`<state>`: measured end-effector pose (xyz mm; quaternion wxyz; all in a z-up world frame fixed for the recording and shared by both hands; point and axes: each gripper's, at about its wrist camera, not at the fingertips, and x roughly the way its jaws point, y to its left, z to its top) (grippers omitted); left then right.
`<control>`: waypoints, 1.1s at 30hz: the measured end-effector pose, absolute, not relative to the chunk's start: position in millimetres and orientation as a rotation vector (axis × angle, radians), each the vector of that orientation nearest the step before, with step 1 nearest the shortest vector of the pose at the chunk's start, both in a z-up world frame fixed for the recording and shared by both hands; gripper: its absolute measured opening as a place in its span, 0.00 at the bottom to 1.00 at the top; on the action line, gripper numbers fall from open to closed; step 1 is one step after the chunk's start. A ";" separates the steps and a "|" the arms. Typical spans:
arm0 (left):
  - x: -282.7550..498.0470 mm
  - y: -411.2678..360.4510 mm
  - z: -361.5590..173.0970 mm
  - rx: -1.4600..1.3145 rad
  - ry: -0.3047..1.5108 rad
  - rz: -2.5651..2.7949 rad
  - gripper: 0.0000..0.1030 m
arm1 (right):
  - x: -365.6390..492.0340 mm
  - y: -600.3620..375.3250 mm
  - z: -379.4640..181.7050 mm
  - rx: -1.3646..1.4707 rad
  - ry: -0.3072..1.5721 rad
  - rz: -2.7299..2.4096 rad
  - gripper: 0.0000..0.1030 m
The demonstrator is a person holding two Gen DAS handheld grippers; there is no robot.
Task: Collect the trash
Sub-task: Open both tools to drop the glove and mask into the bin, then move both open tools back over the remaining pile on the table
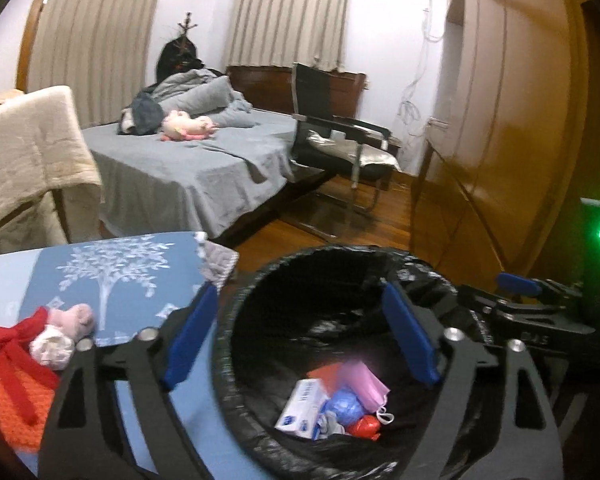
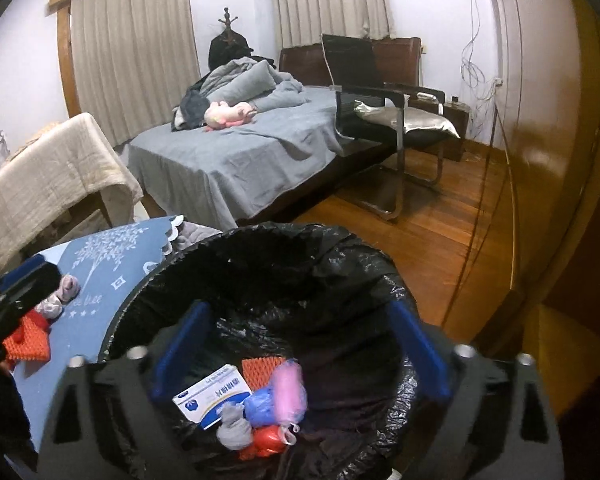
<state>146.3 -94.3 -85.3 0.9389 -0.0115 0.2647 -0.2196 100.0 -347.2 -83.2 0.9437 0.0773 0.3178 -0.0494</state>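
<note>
Your left tongs and right tongs both gape empty over the black-lined bin. White box lies flat among the trash, long axis running lower-left to upper-right in the right wrist view.

From my station I see a bedroom with white walls and two windows covered by beige curtains under wooden pelmets. A bed with a grey sheet and a rumpled grey duvet stands against a dark wooden headboard, a pink plush toy lying on it. A black chair with a silvery cushion stands beside it on the wooden floor, and a glossy wooden wardrobe fills the right side.
</note>
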 end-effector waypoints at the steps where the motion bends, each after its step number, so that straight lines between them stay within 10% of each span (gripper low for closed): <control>1: 146.3 -88.6 -84.1 -0.023 0.541 -0.436 0.84 | 99.8 -344.5 -82.3 0.158 0.648 -0.097 0.94; 33: 90.6 92.3 -65.0 -0.016 0.471 -0.011 0.89 | 117.0 -178.5 -69.8 0.066 0.596 0.222 0.94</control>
